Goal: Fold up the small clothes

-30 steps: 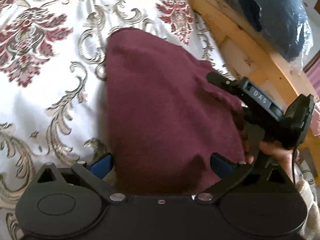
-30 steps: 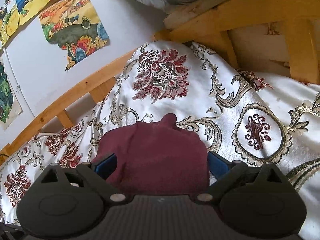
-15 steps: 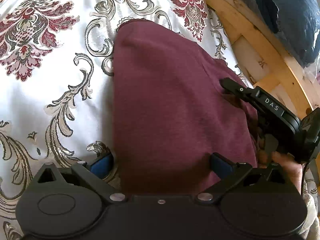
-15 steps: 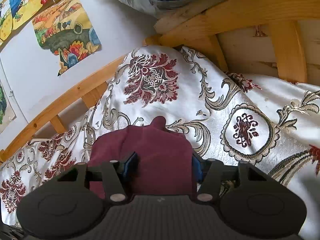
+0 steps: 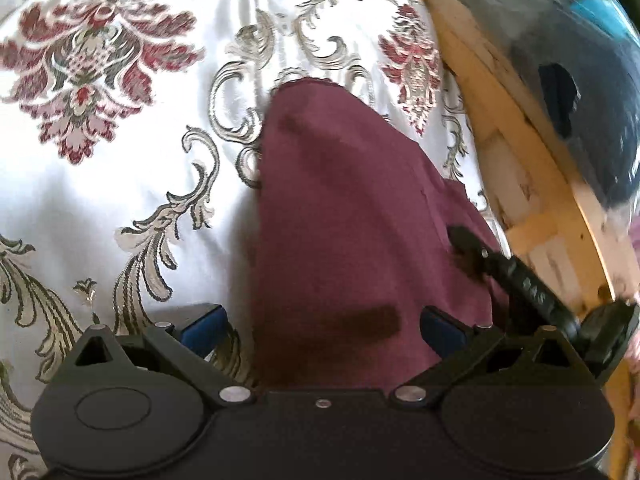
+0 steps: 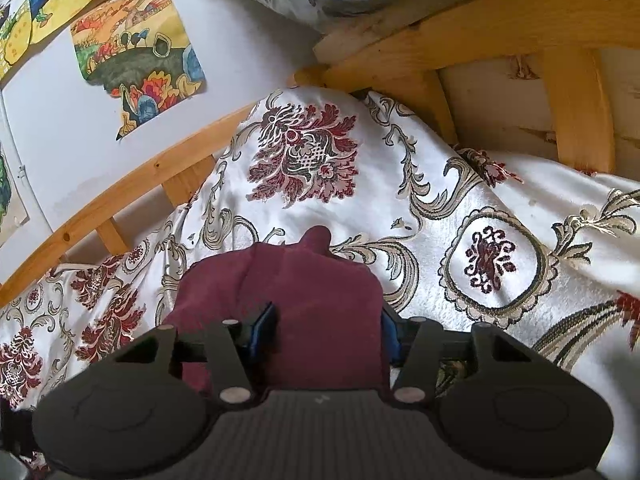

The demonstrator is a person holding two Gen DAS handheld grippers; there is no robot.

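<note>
floral bedspread carries the maroon garment. your right gripper pinches its edge between narrowed fingers; your left gripper straddles it, fingers wide. pull unevenly and the slack cloth could bunch, spoiling the fold.

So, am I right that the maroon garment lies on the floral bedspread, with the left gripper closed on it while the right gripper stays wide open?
Not quite: the grippers are swapped. In the right wrist view the right gripper is closed on the maroon garment, while the left wrist view shows the left gripper wide open around it. The garment does lie on the floral bedspread.
</note>
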